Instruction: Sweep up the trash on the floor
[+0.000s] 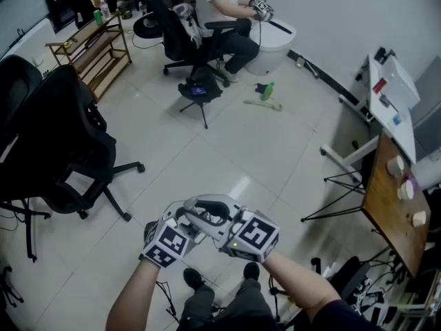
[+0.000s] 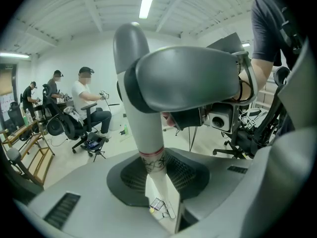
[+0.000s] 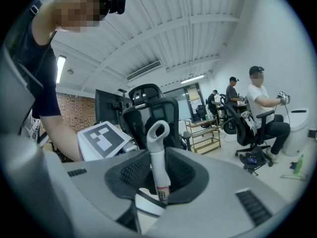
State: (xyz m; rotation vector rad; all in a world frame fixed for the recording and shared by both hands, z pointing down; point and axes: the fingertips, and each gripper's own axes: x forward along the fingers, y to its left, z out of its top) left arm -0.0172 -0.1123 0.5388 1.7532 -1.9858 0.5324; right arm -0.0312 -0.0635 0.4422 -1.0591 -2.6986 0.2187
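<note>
1. The left gripper (image 2: 158, 182) had its jaws clamped on a red-banded handle (image 2: 148, 133). The handle stood nearly upright between them, its long axis rising towards the ceiling.
2. The right gripper (image 3: 159, 182) had its jaws clamped on a loop-ended handle (image 3: 157, 152). It also stood upright, with the hanging loop at the top.
3. The lower ends of both handles were hidden, so I could not tell which was the brush and which the pan.
4. Both handles looked stiff, smooth and light. A grip low on the shaft, as here, would likely give good control, though a smooth shaft might twist in the pads.
5. The trash lay on the floor (image 1: 207, 157), well apart from both grippers and near a seated person's chair. It was a green bottle (image 1: 267, 90) and, just beside it, a pale strip (image 1: 263, 105).
6. The bottle seemed to stand upright. The strip lay flat, its long axis running across the head view.
7. Both pieces looked light, and the bottle would probably tip and roll when brushed.
</note>
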